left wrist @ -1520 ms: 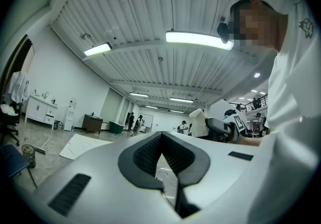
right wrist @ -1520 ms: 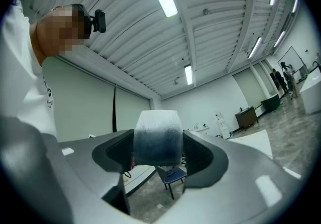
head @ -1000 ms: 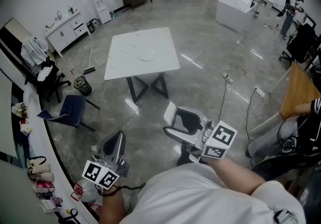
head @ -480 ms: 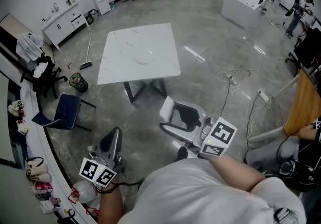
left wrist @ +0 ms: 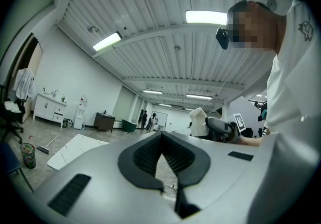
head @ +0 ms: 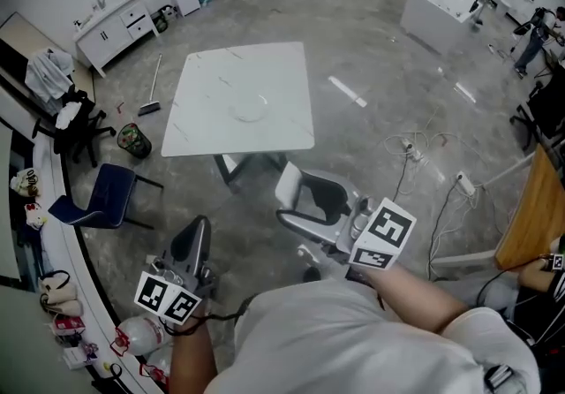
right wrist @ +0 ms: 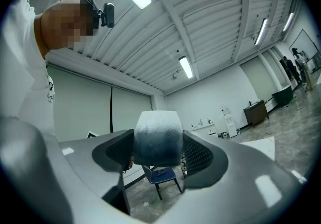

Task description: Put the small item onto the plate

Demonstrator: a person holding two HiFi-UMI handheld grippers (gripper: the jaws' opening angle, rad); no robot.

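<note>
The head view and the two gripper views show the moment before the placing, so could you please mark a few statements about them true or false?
1. The right gripper is shut on a white block. True.
2. A plate sits on the white table. True.
3. The white block lies on the plate. False: it is between the right gripper's jaws, held near the person and away from the table.
4. The left gripper holds a cup. False: its jaws meet at the tips with nothing between them.
5. A blue chair stands on the floor at the table's left in the head view. True.
</note>
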